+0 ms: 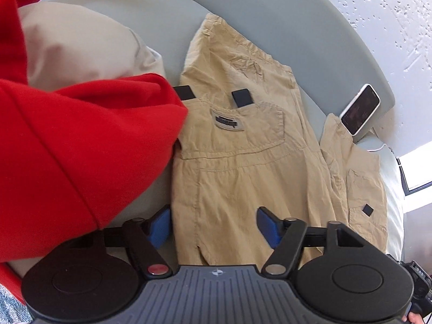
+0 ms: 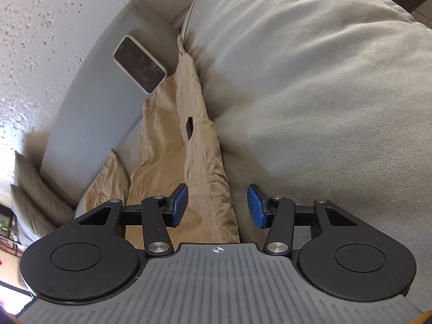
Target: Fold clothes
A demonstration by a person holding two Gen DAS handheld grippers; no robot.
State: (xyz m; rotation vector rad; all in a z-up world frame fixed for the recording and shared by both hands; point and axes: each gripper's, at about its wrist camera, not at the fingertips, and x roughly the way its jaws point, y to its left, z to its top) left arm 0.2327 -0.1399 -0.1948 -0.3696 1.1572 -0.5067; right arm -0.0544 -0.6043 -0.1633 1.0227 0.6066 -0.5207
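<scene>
Left tongs (image 1: pixel 213 226) parted, blue pads either side of the khaki trousers (image 1: pixel 243 167) near the waistband, not seen pressing. Right tongs (image 2: pixel 217 206) likewise parted, straddling a trouser edge (image 2: pixel 208 189) on the grey sofa (image 2: pixel 324 94). Beyond: red garment (image 1: pixel 81 148) left of the trousers, beige cushion (image 1: pixel 81 51) behind, phone (image 1: pixel 360 109) on the sofa ledge.

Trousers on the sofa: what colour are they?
Plain tan khaki trousers, with small black tabs near the waistband. Clearest in the left wrist view.
</scene>
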